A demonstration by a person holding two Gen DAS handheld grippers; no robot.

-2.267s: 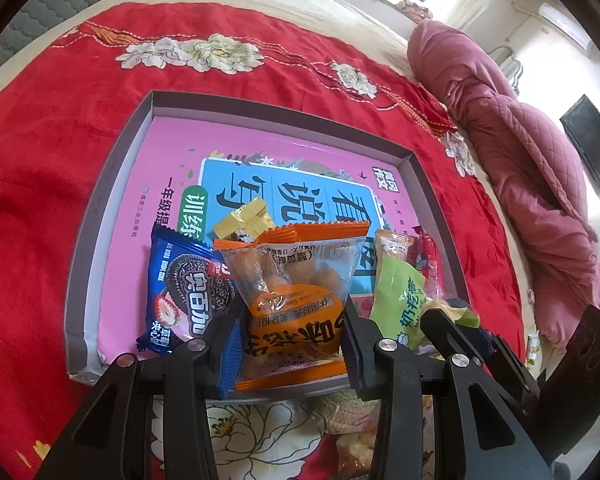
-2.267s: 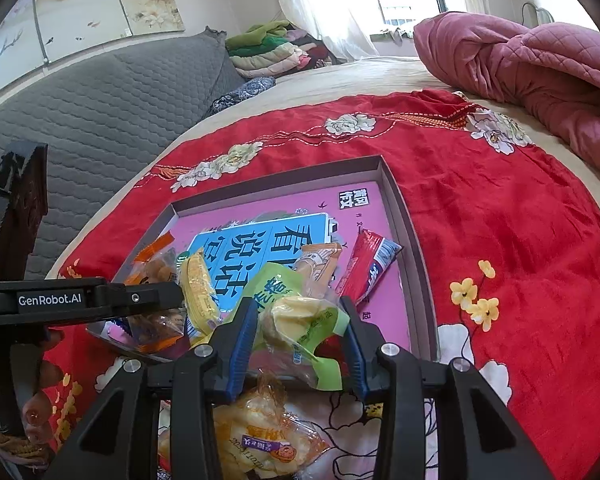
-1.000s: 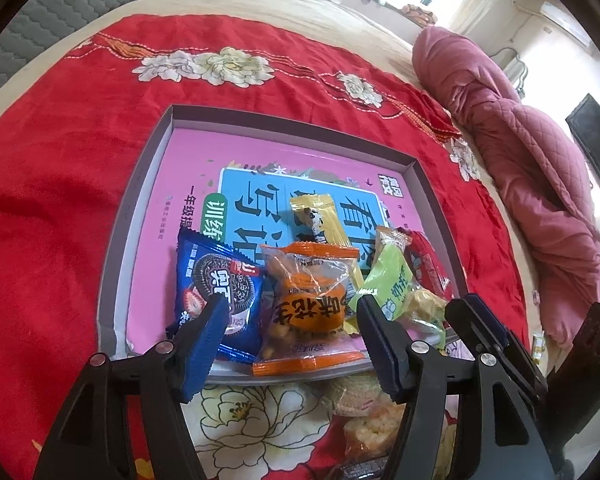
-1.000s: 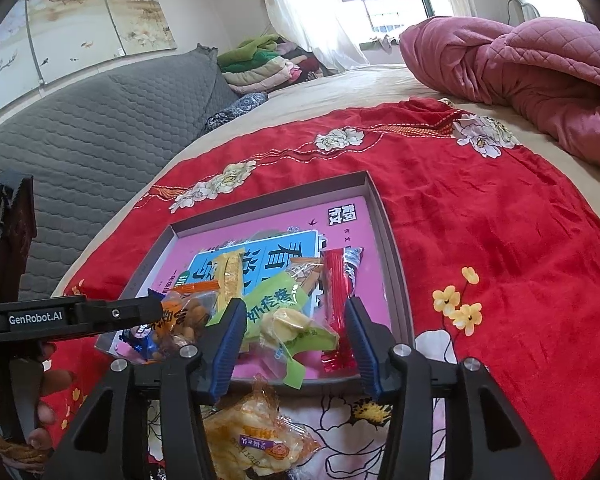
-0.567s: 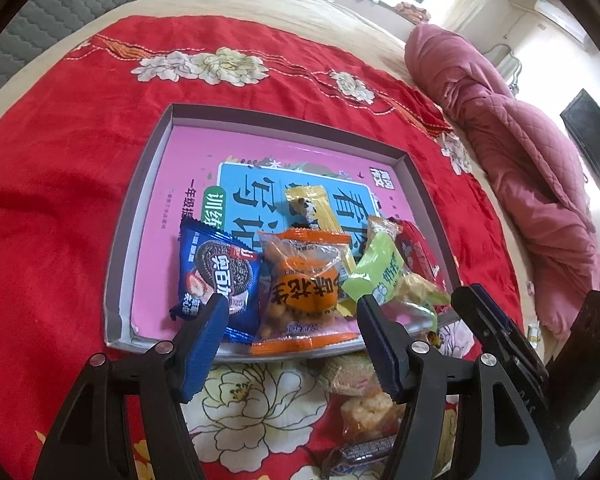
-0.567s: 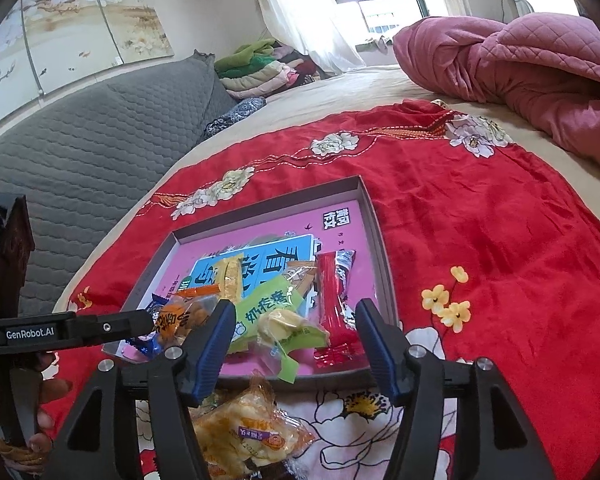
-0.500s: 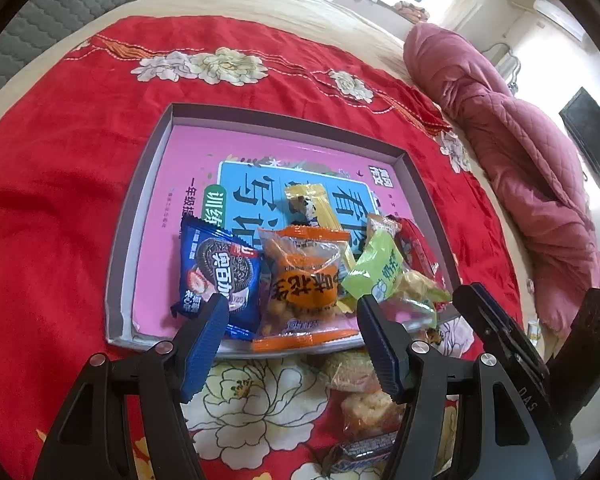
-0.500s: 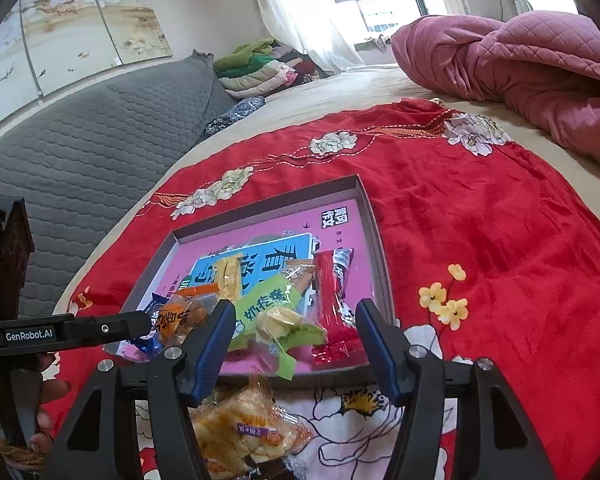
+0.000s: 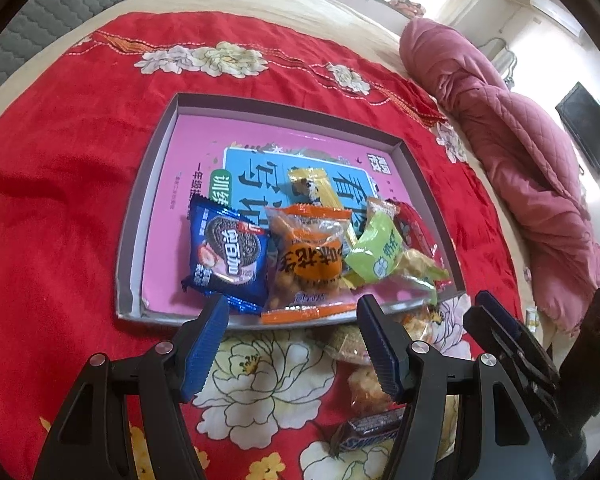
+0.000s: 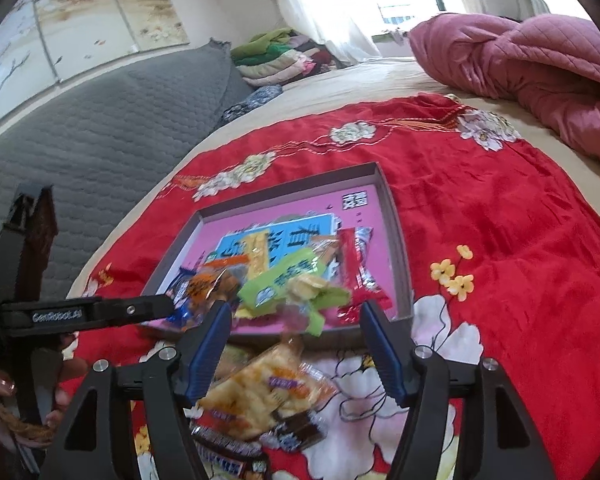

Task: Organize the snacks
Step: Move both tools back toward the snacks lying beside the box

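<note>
Green packet [image 10: 278, 286] now released in tray [image 10: 400, 240]; right gripper [image 10: 294, 346] jaws opening

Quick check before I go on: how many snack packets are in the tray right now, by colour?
Blue packet: 1
Orange packet: 1
Yellow packet: 1
Green packet: 1
Red packet: 1
Tan packet, partly hidden: 1
Total in the tray: 6
</note>
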